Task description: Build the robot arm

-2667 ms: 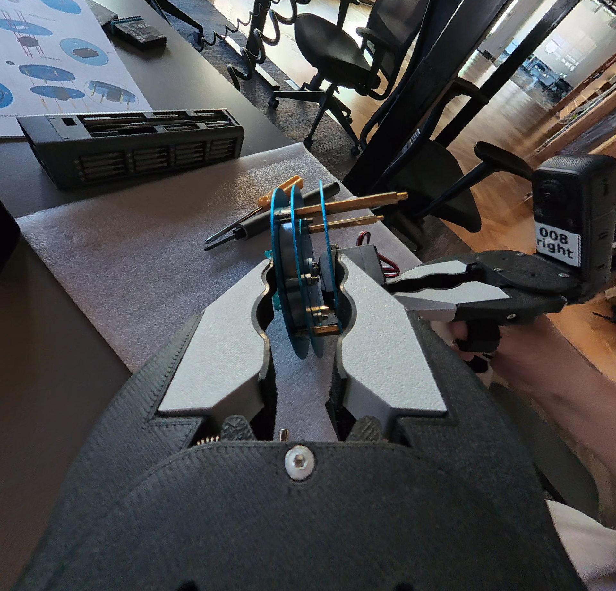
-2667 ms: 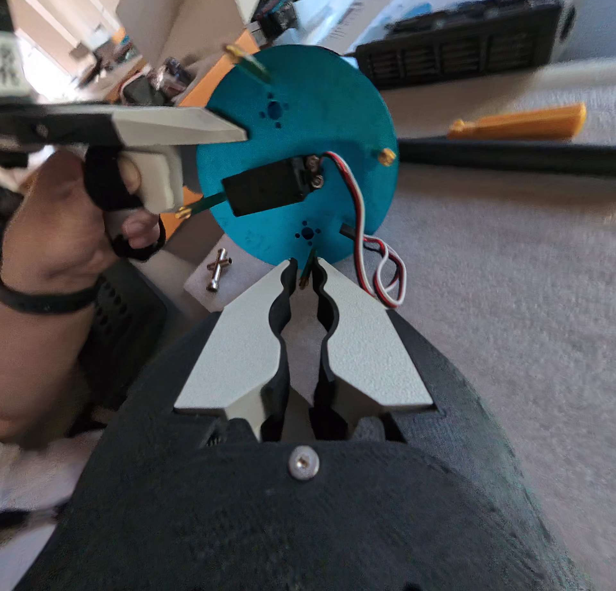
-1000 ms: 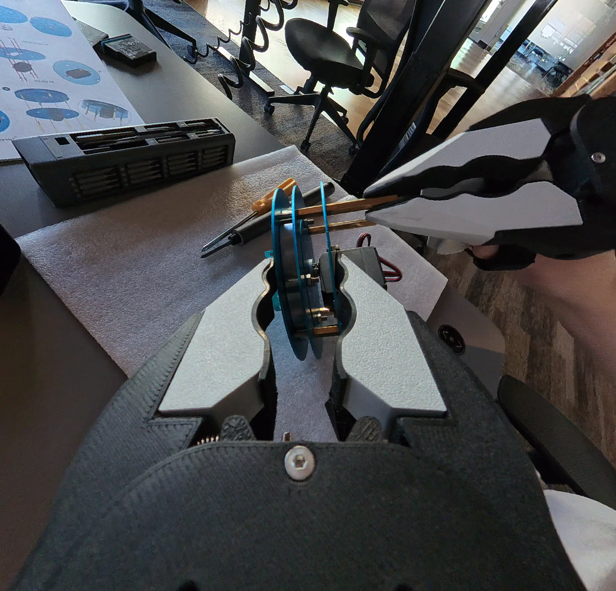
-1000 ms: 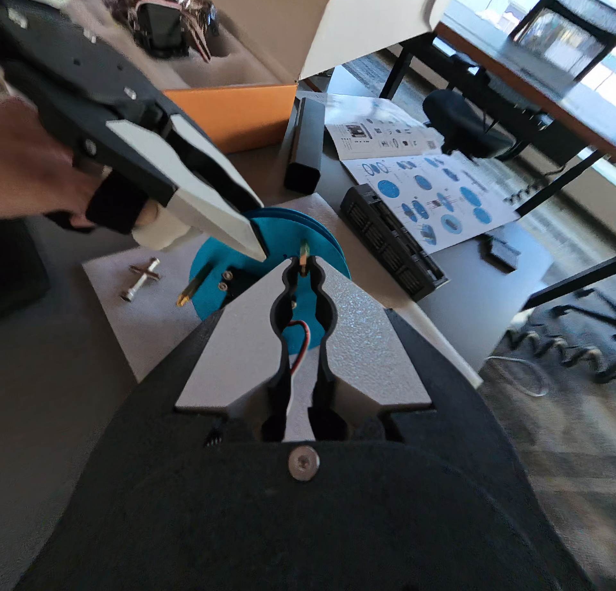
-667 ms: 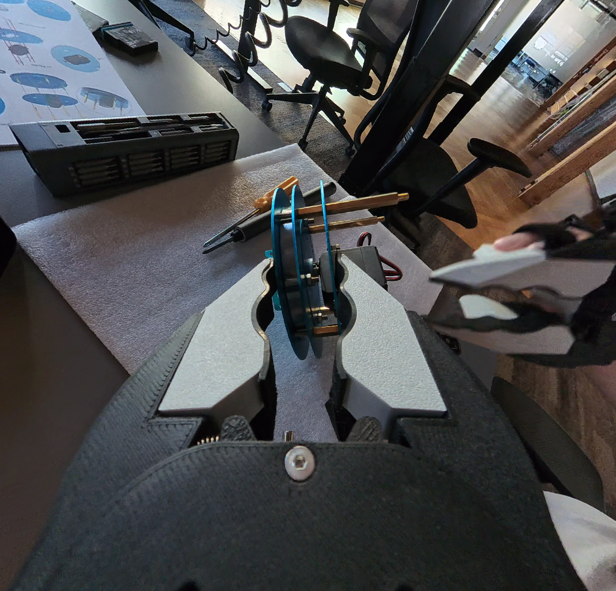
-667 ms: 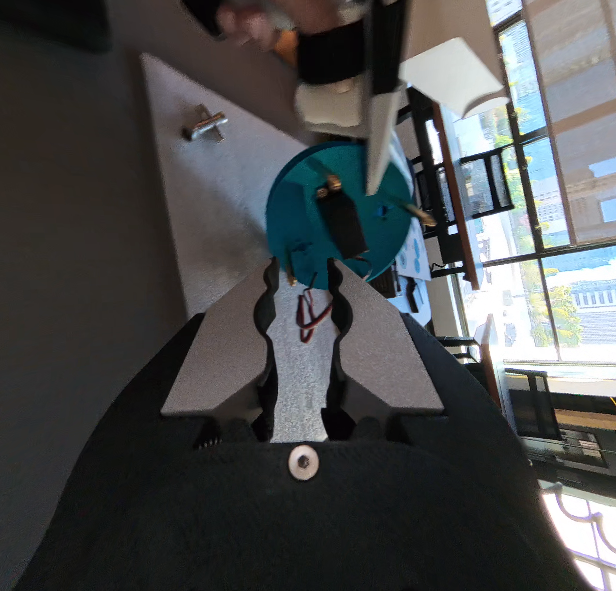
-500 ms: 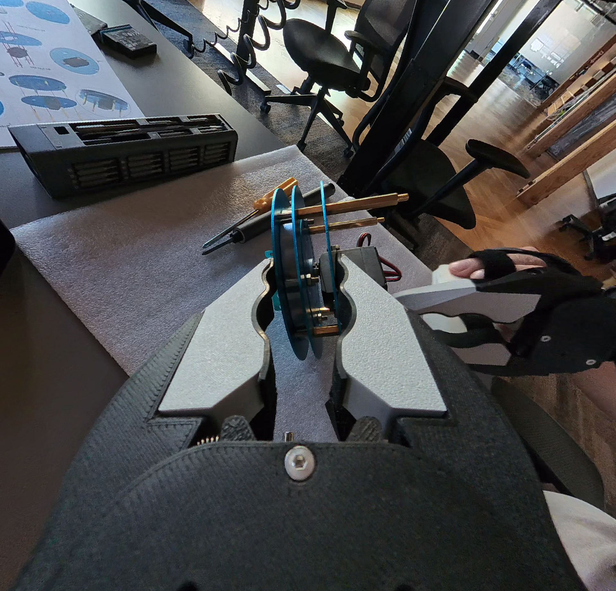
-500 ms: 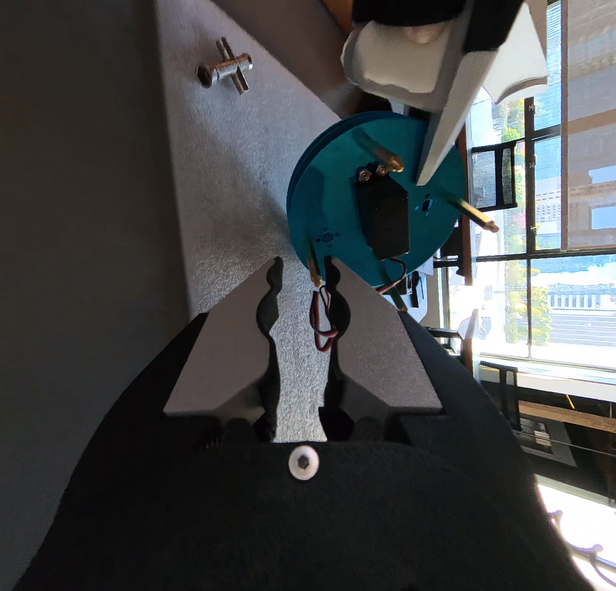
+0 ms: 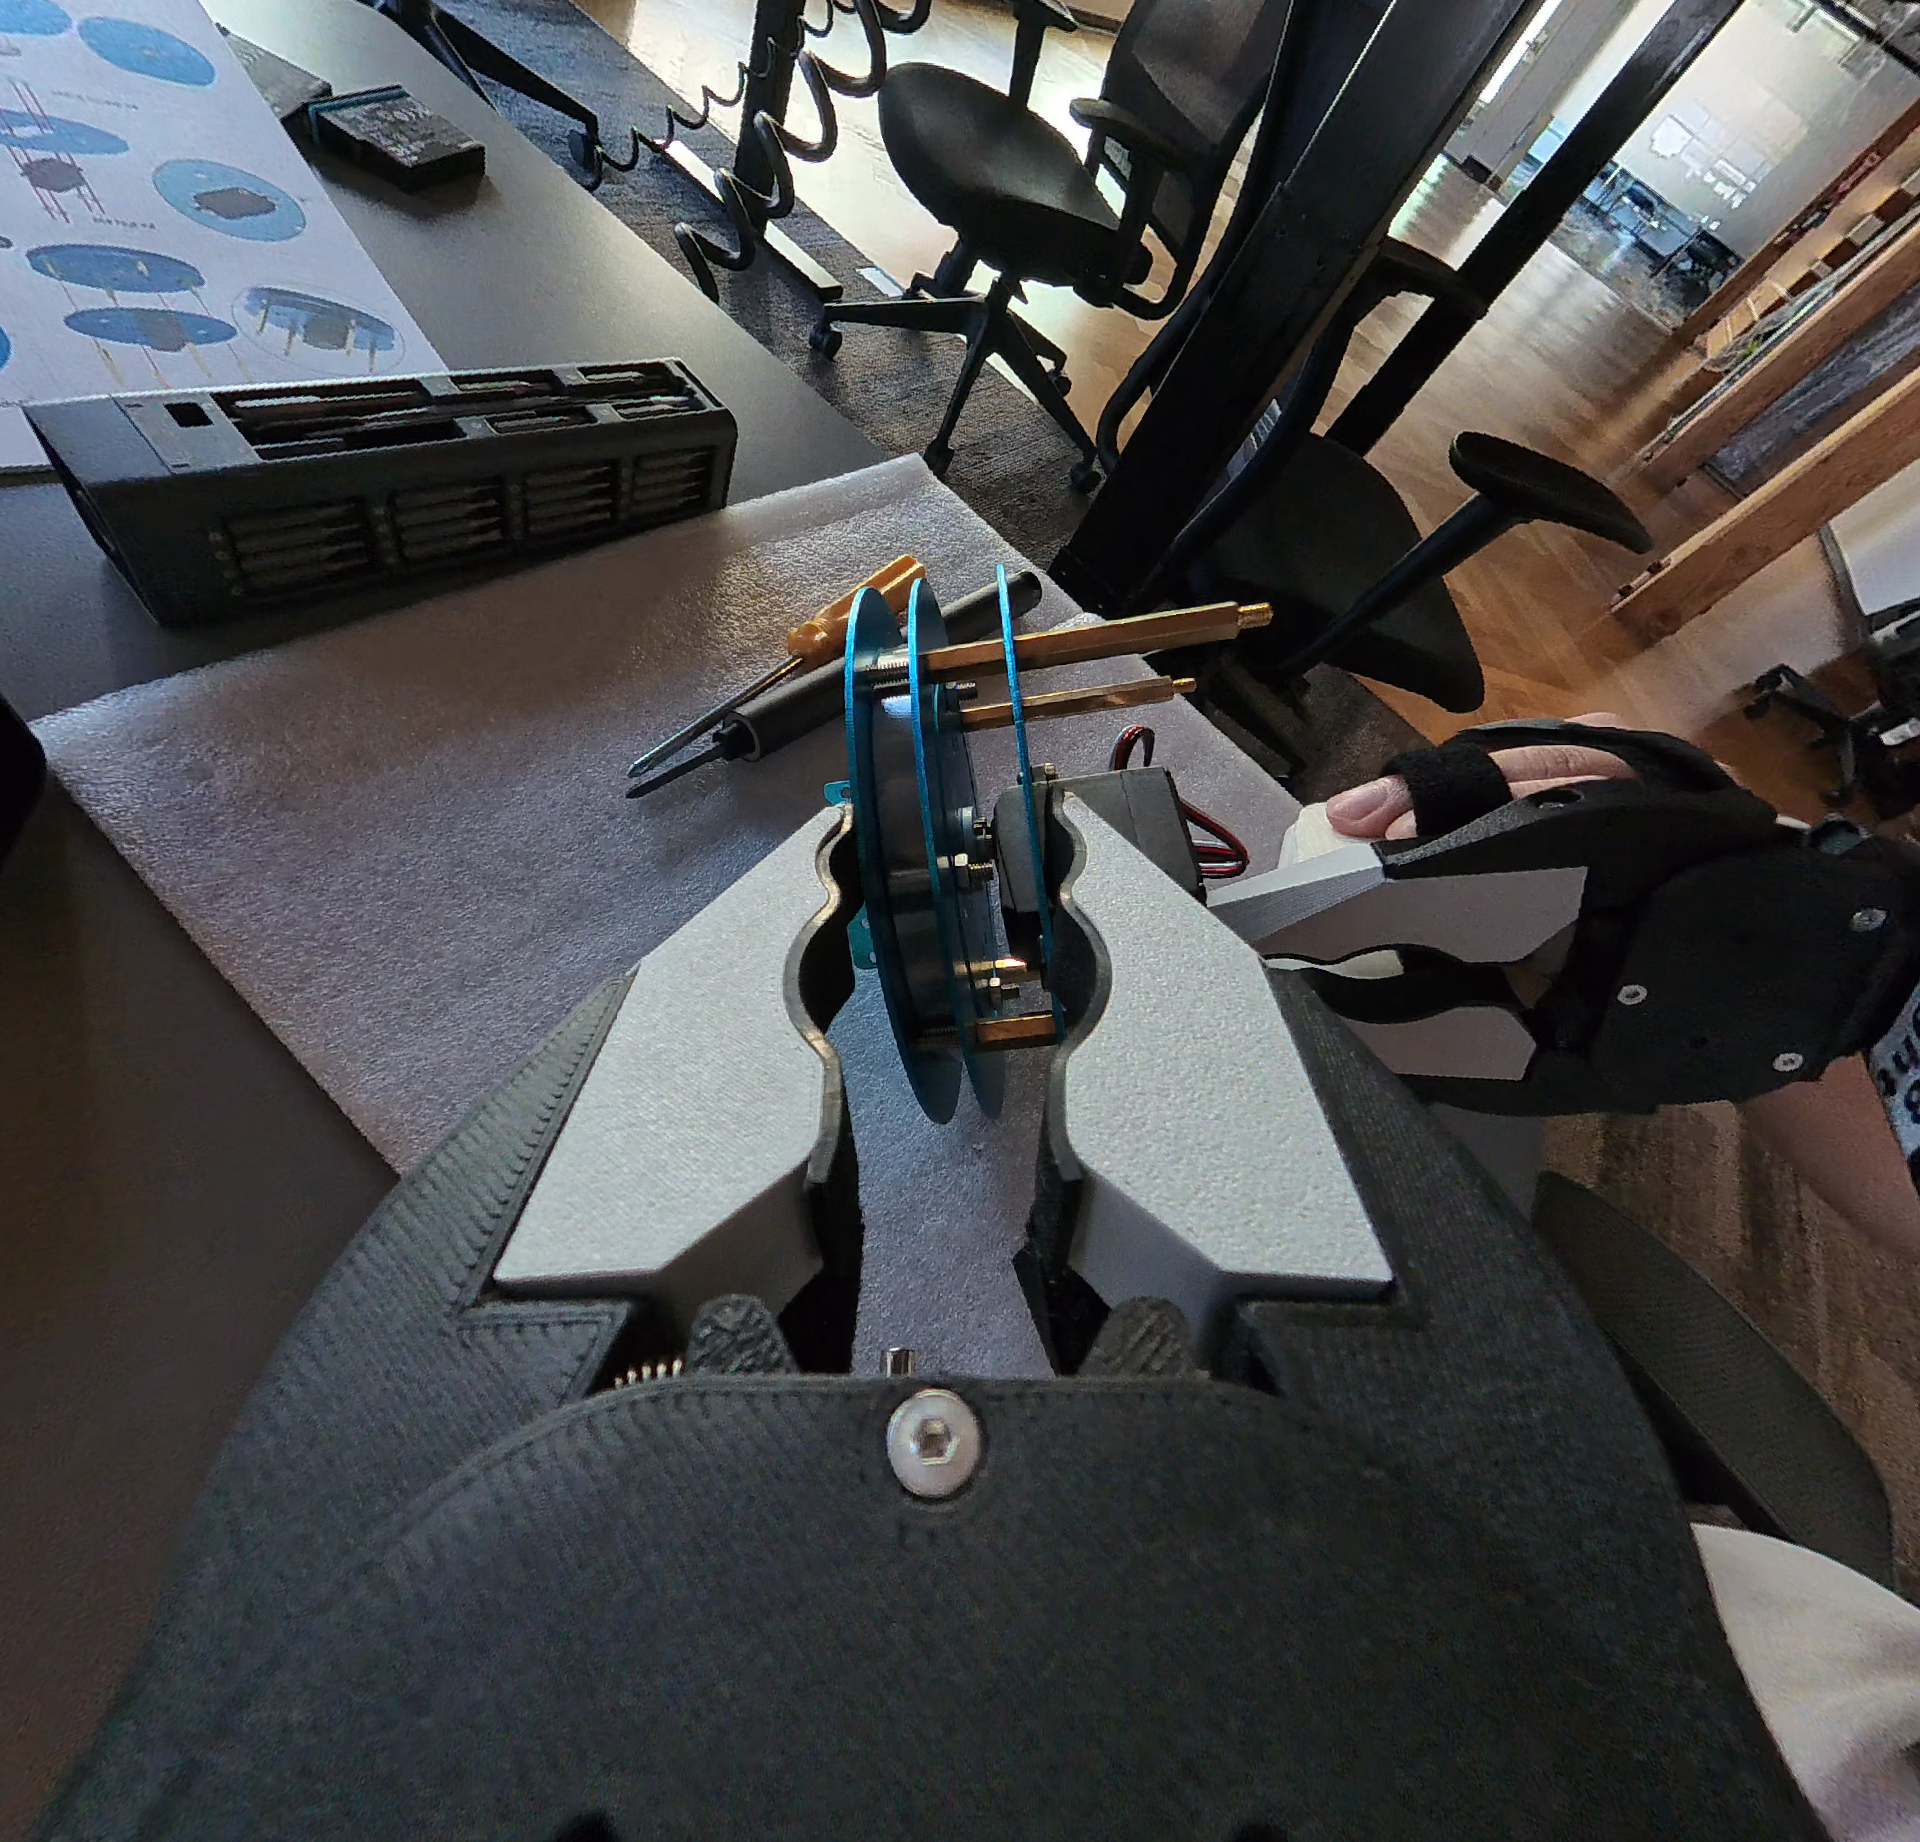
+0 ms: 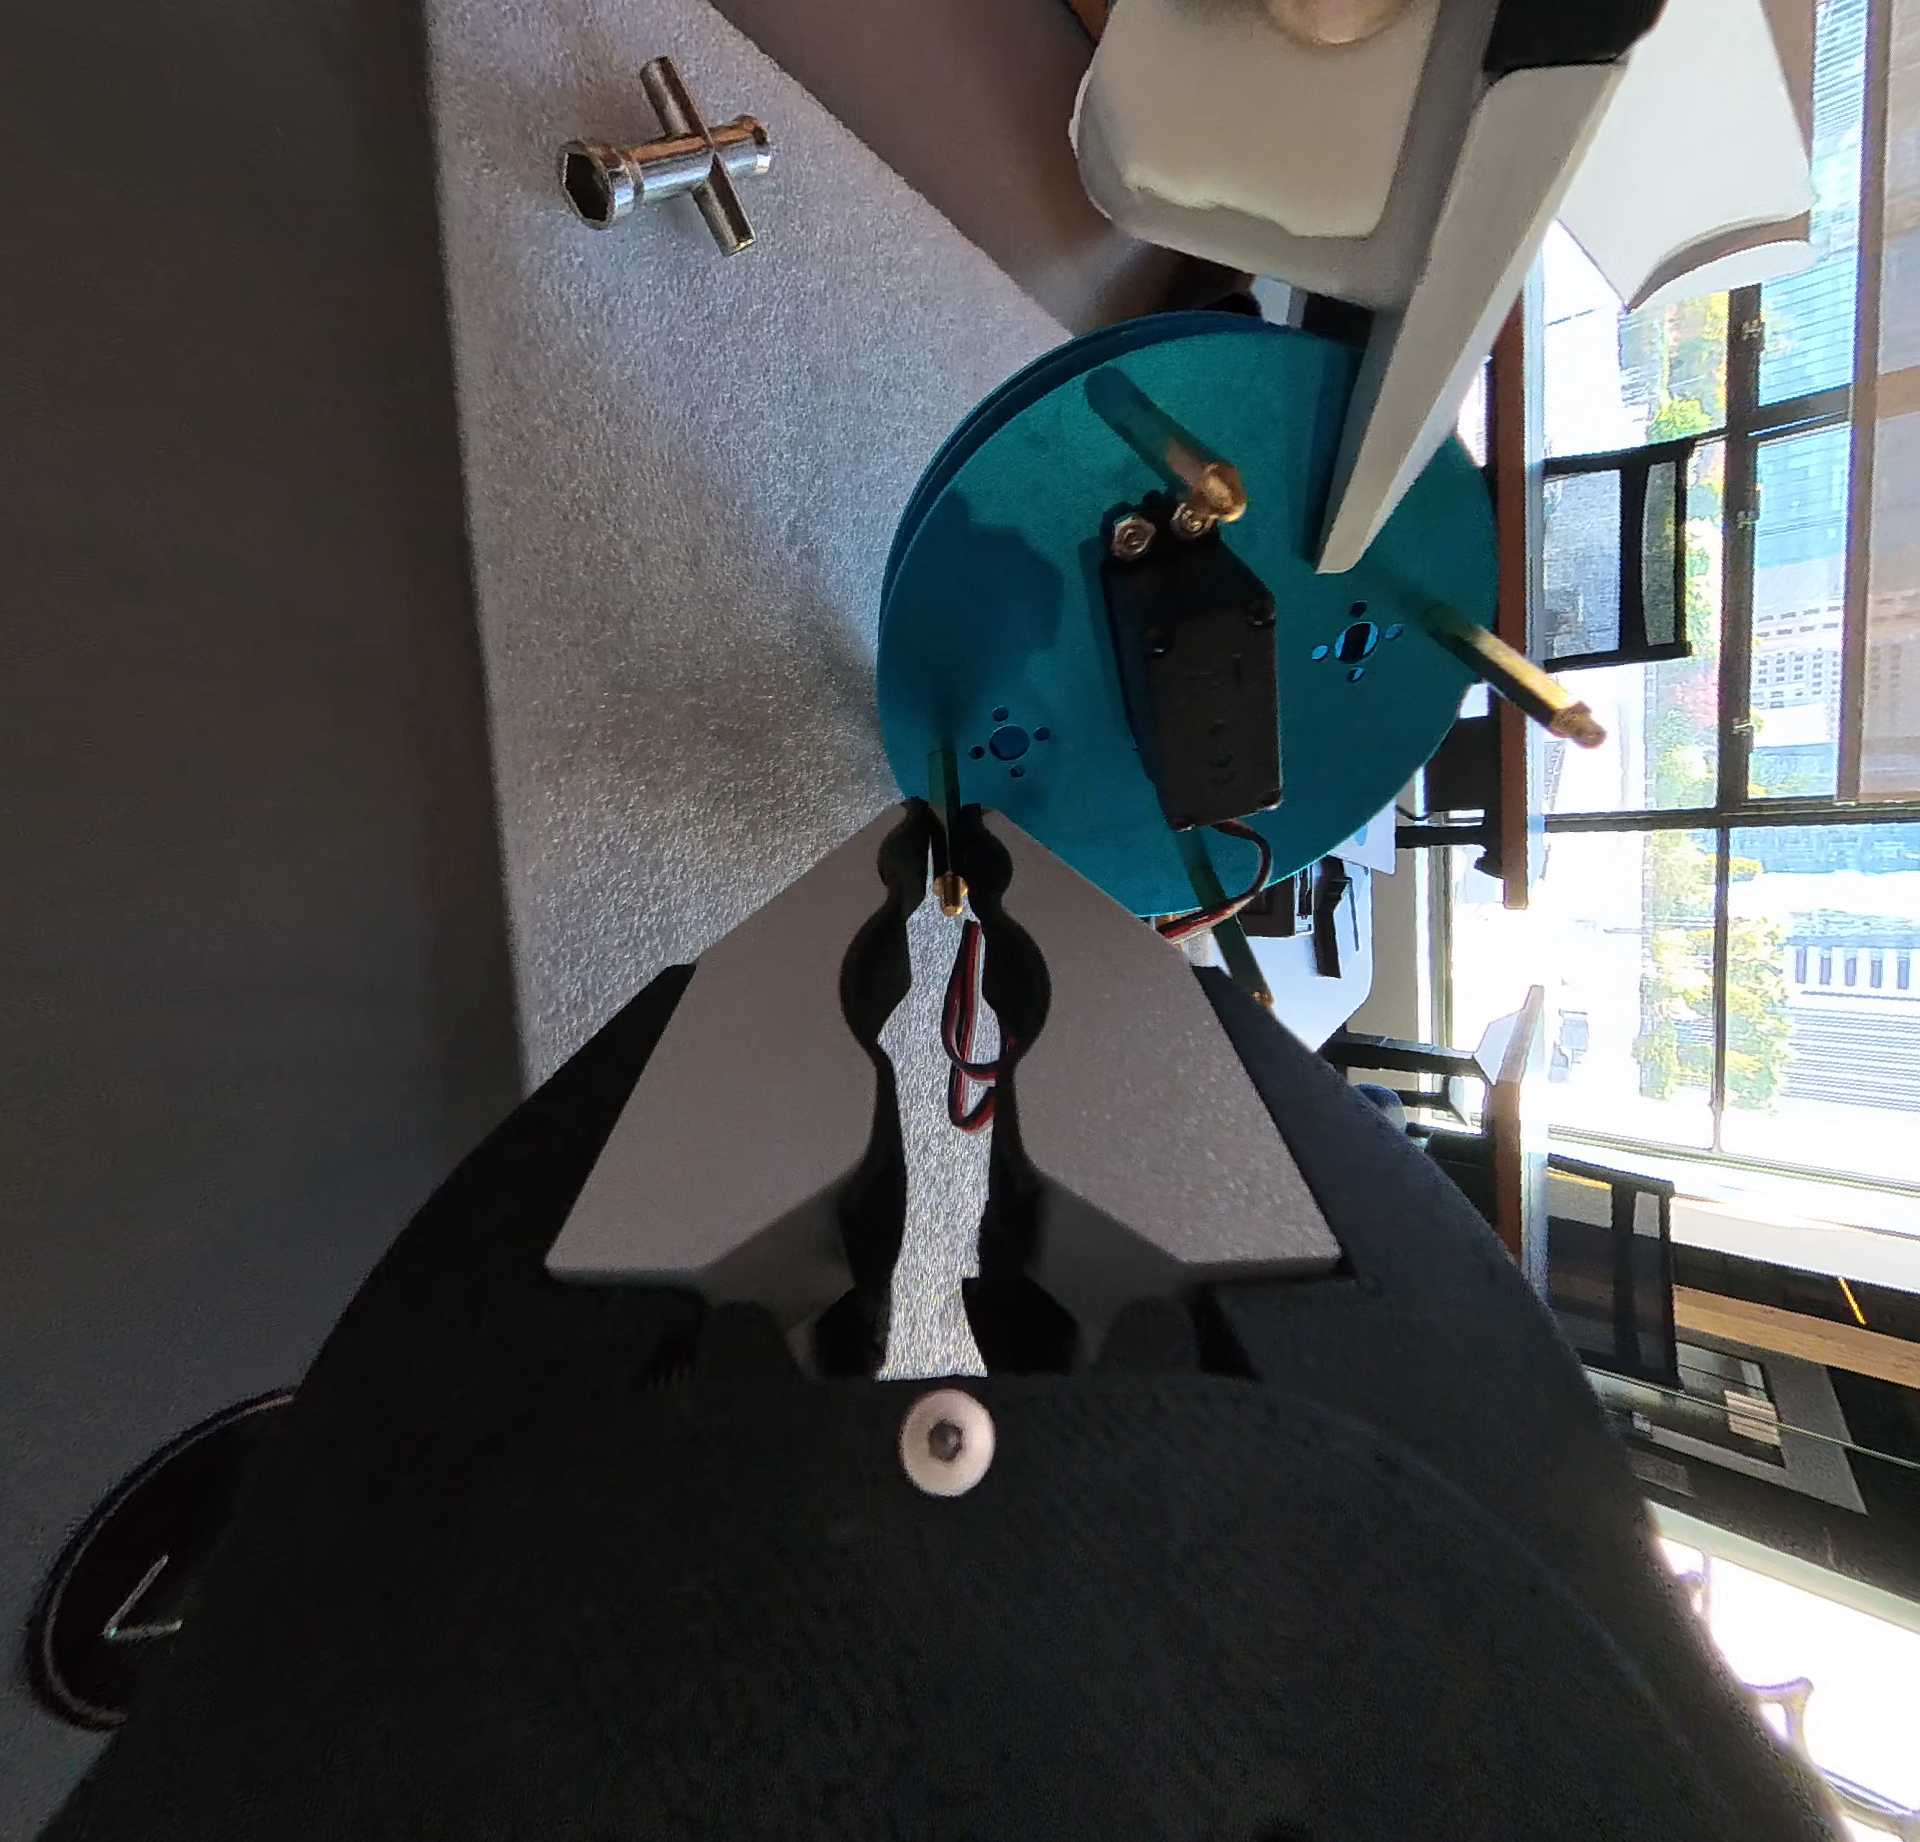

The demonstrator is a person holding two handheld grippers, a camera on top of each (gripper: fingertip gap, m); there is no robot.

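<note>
My left gripper [image 9: 951,836] is shut on a stack of blue discs [image 9: 930,1049] and holds it on edge on a grey foam mat [image 9: 468,836]. Brass standoffs [image 9: 1081,639] stick out to the right, and a black servo [image 9: 1132,805] with red and black wires sits on the outer disc. In the right wrist view the disc [image 10: 1039,629] faces me with the servo [image 10: 1195,670] on it. My right gripper [image 10: 948,821] is turned on its side and shut on the end of one brass standoff [image 10: 948,857] at the disc's rim. It also shows in the left wrist view [image 9: 1262,935].
A chrome cross wrench [image 10: 665,166] lies on the mat. An orange-handled screwdriver [image 9: 852,597] and a black tool [image 9: 831,691] lie behind the discs. A black bit case [image 9: 395,483], a printed sheet [image 9: 125,234] and office chairs [image 9: 997,161] are farther off. Left tips to right tips: about 9 cm.
My right gripper left the upper standoff, swung down and away, rolled onto its side and closed on a lower standoff. My left gripper and the discs stayed still.
</note>
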